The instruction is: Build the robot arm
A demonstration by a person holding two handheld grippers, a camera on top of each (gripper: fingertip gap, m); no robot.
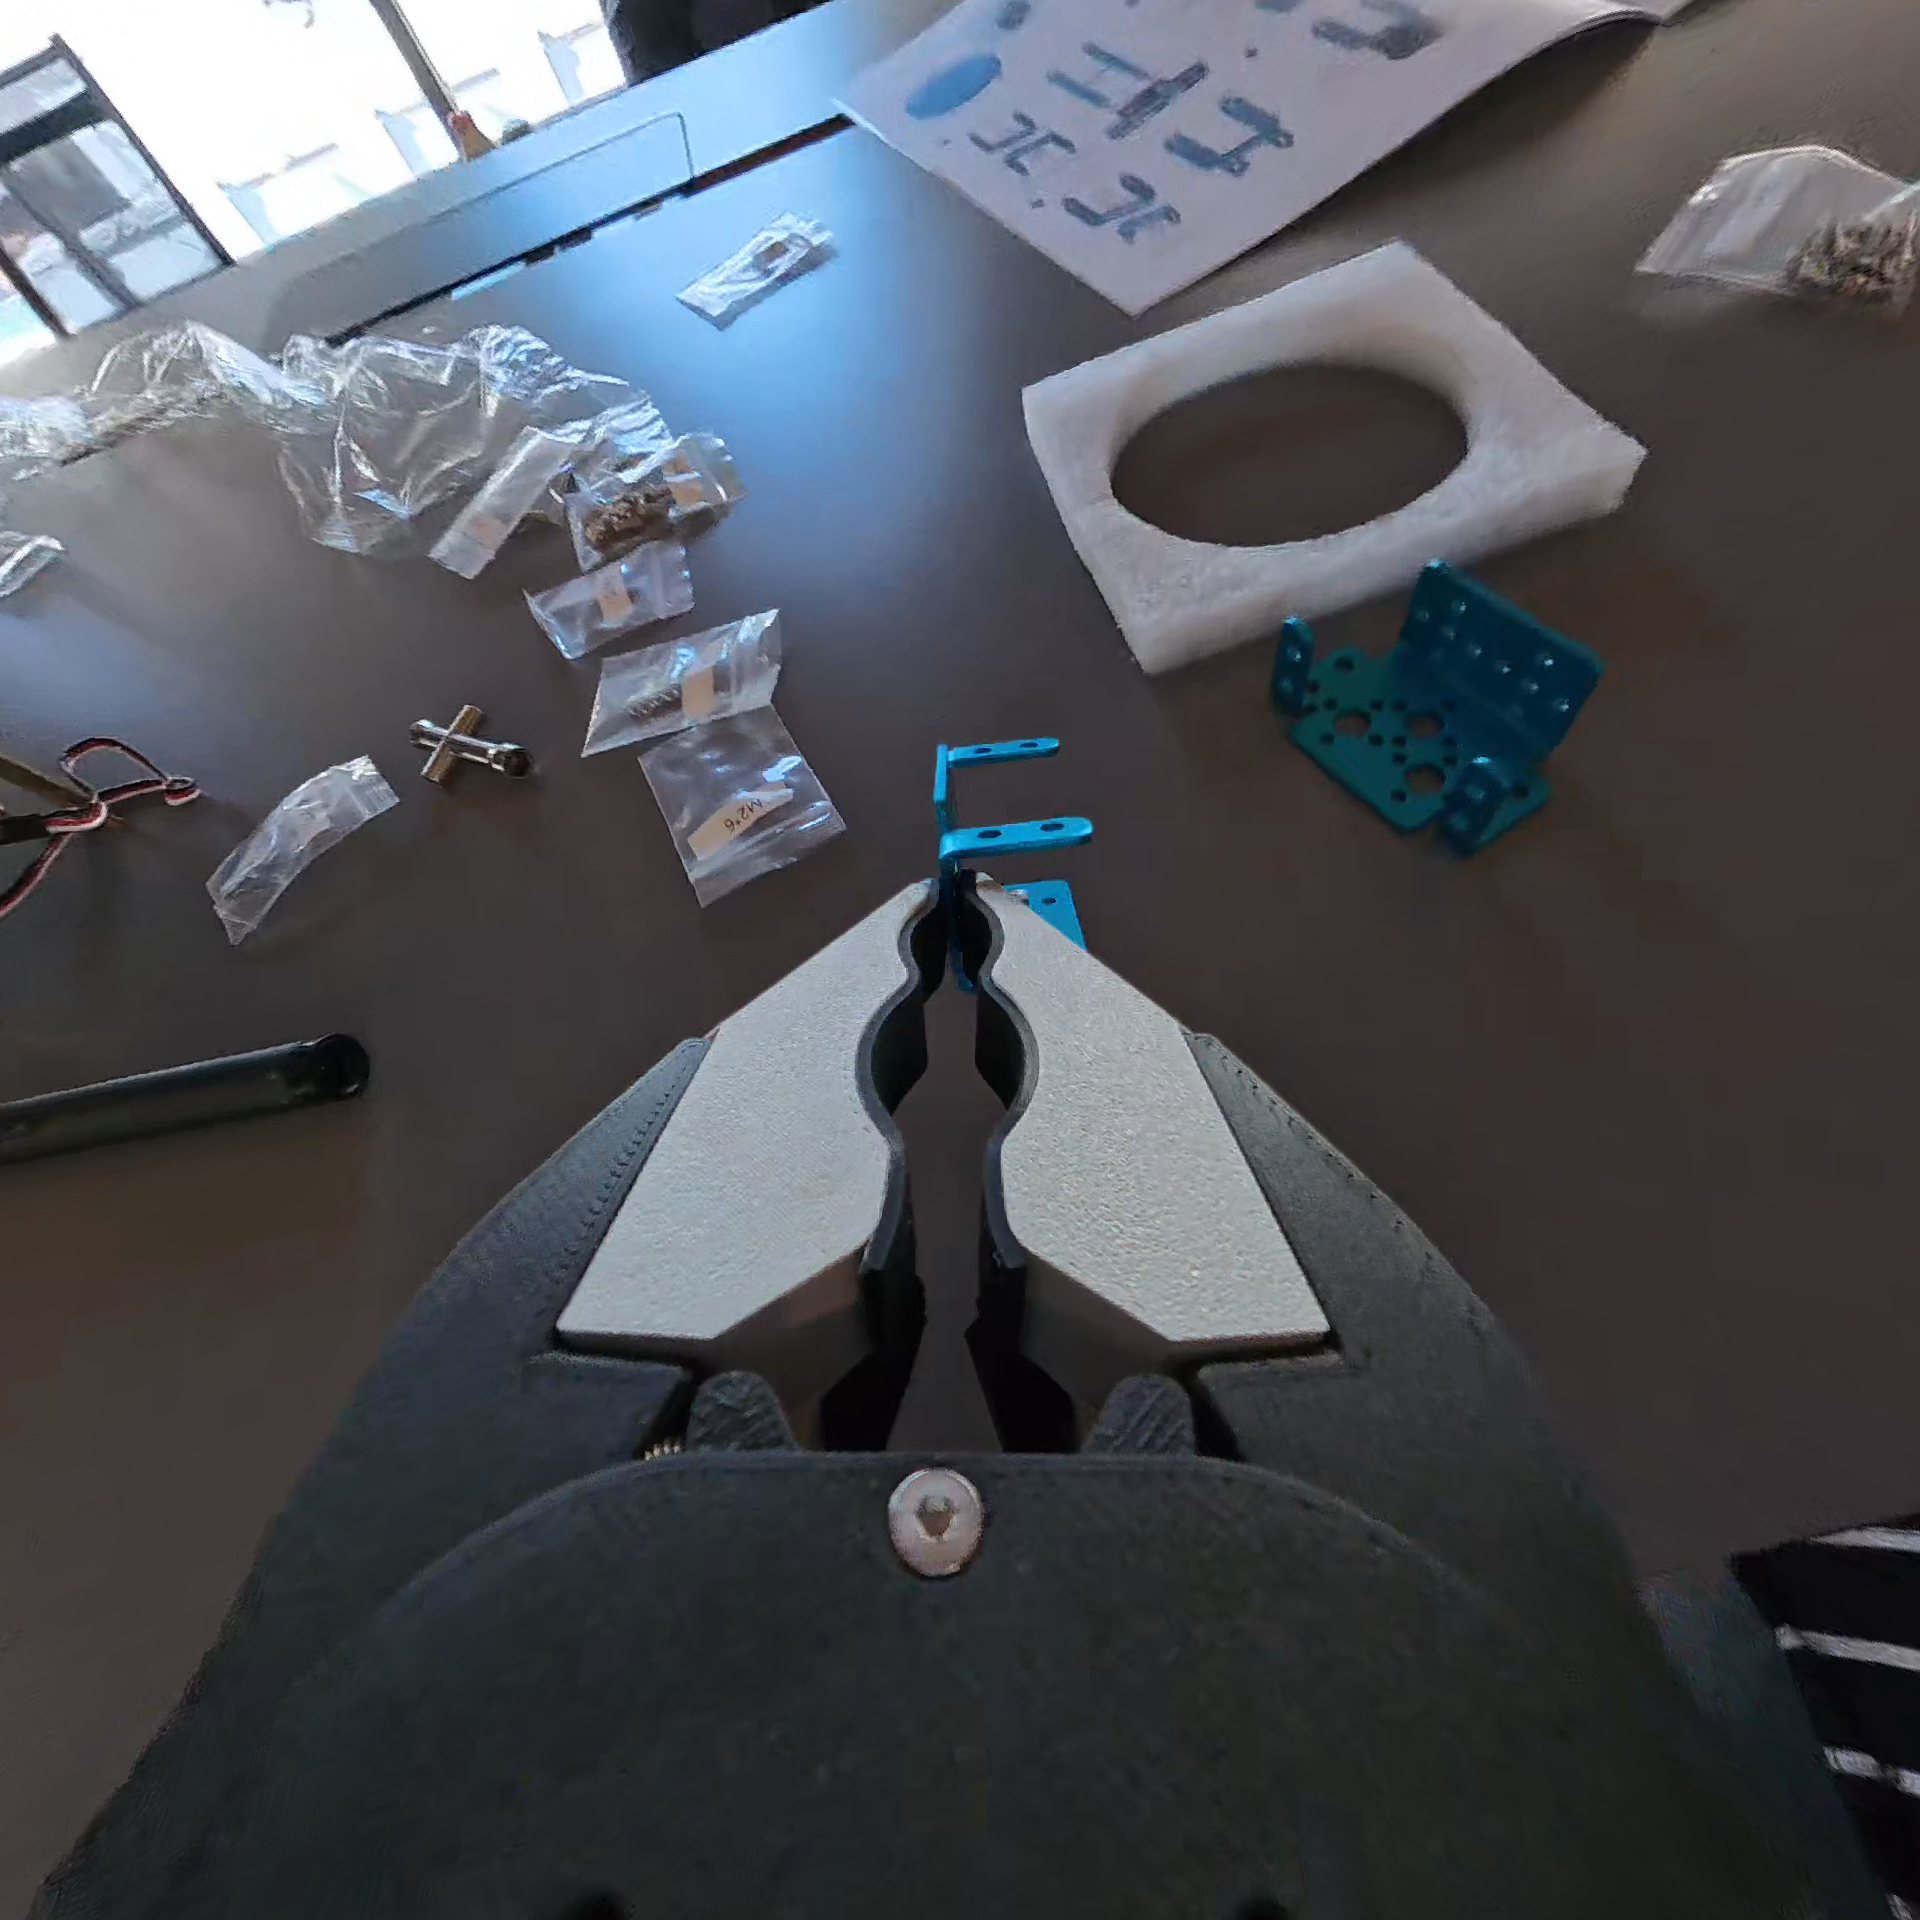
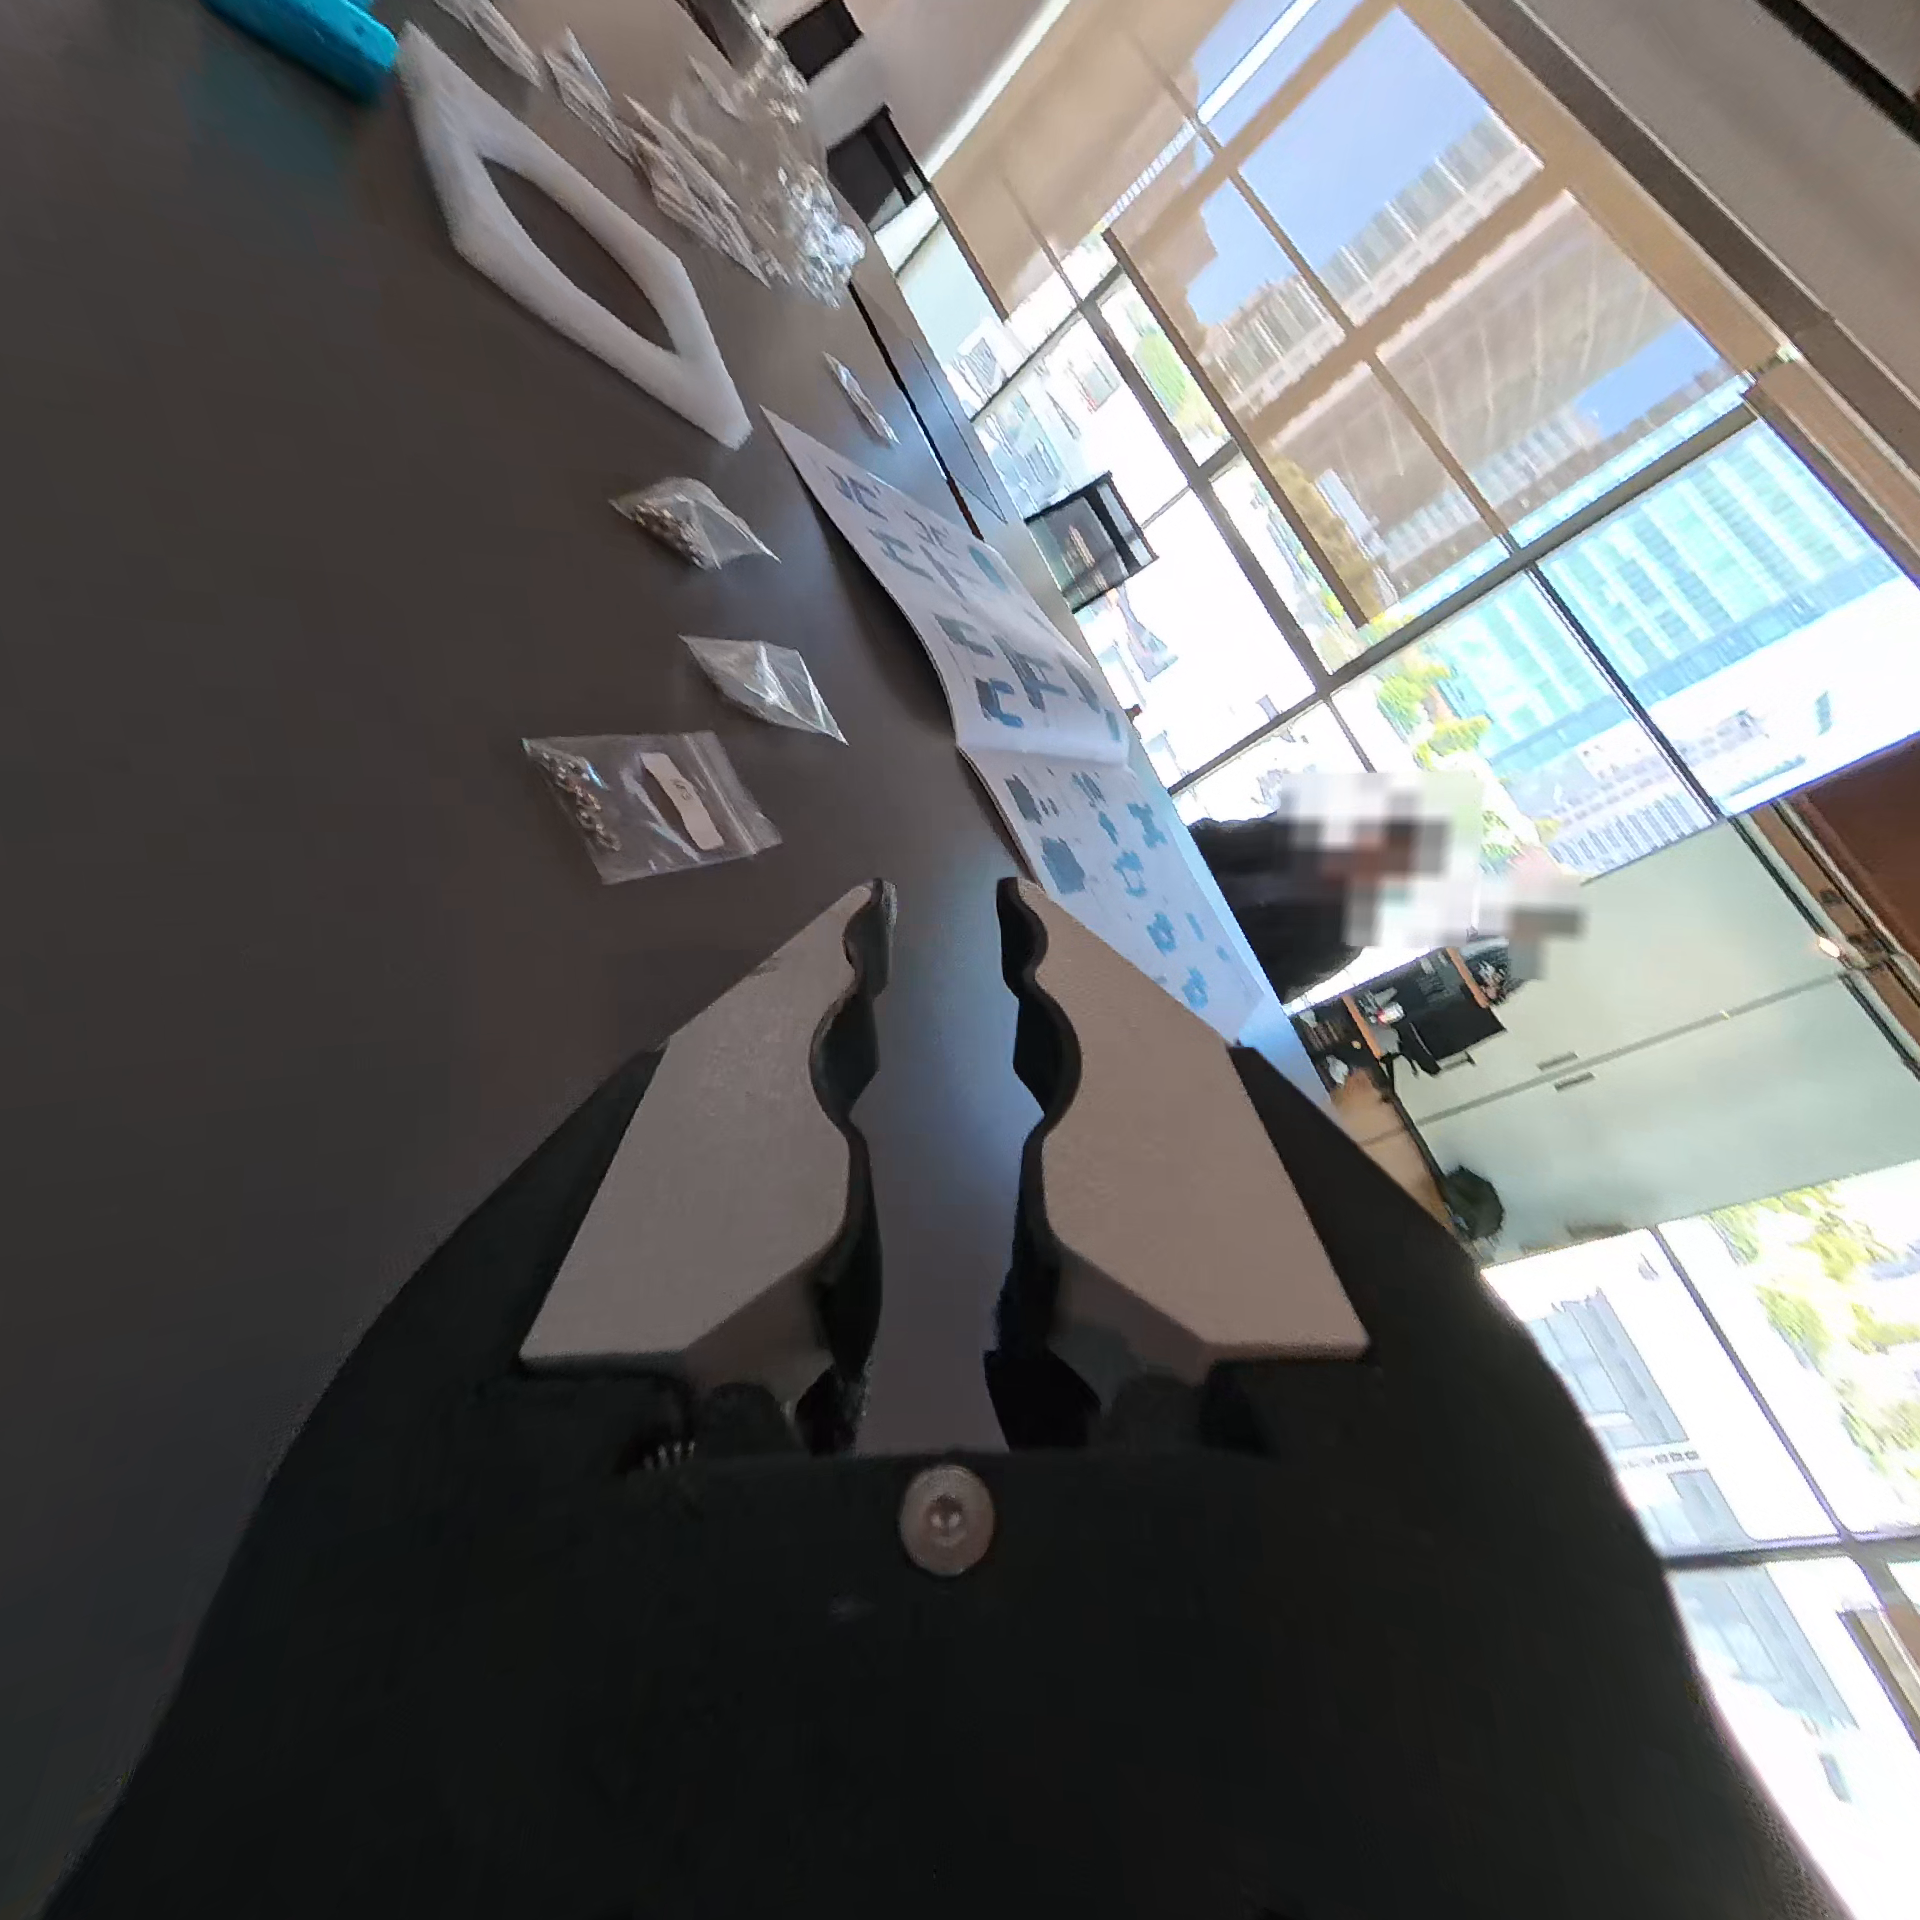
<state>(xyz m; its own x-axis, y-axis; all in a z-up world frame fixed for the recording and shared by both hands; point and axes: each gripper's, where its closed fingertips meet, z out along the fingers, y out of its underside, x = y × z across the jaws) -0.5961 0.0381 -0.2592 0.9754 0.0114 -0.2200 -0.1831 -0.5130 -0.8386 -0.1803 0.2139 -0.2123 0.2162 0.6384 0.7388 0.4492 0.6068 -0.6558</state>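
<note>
Fingertips of the left gripper (image 1: 958,891) are clenched on a blue bracket (image 1: 997,831), which stands upright beyond the tips with its long axis toward 12 o'clock and its tabs pointing to 3. A perforated blue plate (image 1: 1429,717) and white foam frame (image 1: 1330,457) lie at 1 to 2 o'clock, clear bags (image 1: 717,769) at 10. Right wrist view: the right gripper (image 2: 943,902) hangs released, holding nothing, above the dark table (image 2: 260,644); a bag of small metal parts (image 2: 649,805) lies at 11 o'clock, a booklet (image 2: 1029,707) at 1.
</note>
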